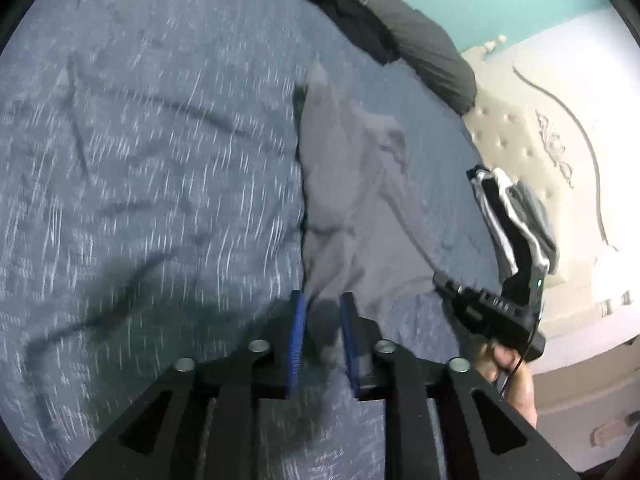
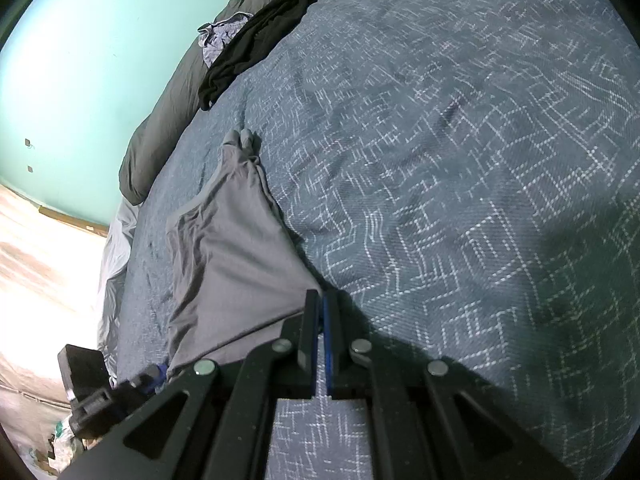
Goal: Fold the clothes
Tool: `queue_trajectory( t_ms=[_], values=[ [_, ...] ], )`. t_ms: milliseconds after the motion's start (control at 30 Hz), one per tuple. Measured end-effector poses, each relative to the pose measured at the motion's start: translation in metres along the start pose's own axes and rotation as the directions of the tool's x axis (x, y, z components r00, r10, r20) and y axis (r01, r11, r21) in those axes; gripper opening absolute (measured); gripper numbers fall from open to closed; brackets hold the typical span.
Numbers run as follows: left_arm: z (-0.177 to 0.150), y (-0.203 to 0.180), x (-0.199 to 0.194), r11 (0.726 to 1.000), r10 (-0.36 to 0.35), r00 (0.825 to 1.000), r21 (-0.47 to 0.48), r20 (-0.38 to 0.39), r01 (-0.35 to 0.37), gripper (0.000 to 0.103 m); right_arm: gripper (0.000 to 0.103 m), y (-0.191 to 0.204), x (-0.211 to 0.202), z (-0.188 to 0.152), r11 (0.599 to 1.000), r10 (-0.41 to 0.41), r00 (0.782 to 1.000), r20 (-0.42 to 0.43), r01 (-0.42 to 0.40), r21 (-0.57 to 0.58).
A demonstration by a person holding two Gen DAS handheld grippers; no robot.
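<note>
One grey garment [image 2: 236,264] lies spread on the bed just ahead of the tongs, a corner of it at the tips of the right gripper [image 2: 322,312]. Two grippers show: that one, and the left gripper [image 1: 323,312] at the cloth's near edge. Far ahead of the tongs sit two more clothes, one black garment [image 2: 256,40] and one crumpled blue-patterned piece [image 2: 218,40]. One blue patterned bedspread [image 2: 460,160], one dark grey duvet [image 2: 168,120].

motion-blurred bedspread [image 1: 140,184] pattern, left wrist view
</note>
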State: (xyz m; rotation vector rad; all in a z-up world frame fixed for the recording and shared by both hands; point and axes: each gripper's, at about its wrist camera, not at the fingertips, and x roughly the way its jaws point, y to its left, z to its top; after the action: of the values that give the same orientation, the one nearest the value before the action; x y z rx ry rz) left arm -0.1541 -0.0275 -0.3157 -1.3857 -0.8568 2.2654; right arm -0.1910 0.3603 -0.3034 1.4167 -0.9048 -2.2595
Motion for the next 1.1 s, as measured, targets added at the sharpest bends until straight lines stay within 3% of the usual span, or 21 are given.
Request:
queue_trajectory(
  t_ms=[233, 333, 433, 700, 833, 967, 1100],
  values=[
    [0.013, -0.006, 0.028, 0.998, 0.029, 0.999, 0.049, -0.026, -0.027, 0.028, 0.002, 0.002, 0.002, -0.001, 1.000, 0.000, 1.000, -0.001, 0.000, -0.003],
    [0.007, 0.000, 0.035, 0.999, 0.027, 0.999, 0.029, -0.046, -0.025, 0.005, 0.002, 0.001, 0.002, -0.001, 1.000, 0.002, 1.000, -0.002, -0.002, -0.003],
    [0.005, 0.002, 0.025, 0.999, 0.030, 0.999, 0.022, -0.016, -0.030, 0.004, 0.002, 0.000, 0.001, -0.001, 1.000, 0.006, 1.000, -0.001, -0.006, -0.001],
    [0.004, 0.024, 0.022, 0.995, 0.005, 1.000, -0.097, -0.003, -0.005, 0.005, 0.002, 0.000, 0.001, 0.000, 1.000, 0.006, 1.000, -0.004, -0.006, -0.003],
    [0.008, 0.022, 0.018, 0.996, 0.019, 1.000, -0.091, 0.009, -0.018, 0.005, 0.002, 0.000, 0.001, -0.001, 1.000, 0.005, 1.000, -0.004, -0.005, -0.003],
    [0.014, 0.016, 0.015, 0.997, 0.015, 0.999, -0.071, 0.028, -0.013, 0.023, 0.002, 0.000, 0.001, -0.001, 1.000, 0.005, 1.000, -0.003, -0.005, -0.002],
    [0.020, 0.010, 0.026, 0.999, 0.006, 1.000, -0.044, 0.013, -0.006, 0.024, 0.002, 0.001, 0.001, -0.001, 1.000, 0.003, 1.000, -0.003, -0.003, -0.002]
  ],
)
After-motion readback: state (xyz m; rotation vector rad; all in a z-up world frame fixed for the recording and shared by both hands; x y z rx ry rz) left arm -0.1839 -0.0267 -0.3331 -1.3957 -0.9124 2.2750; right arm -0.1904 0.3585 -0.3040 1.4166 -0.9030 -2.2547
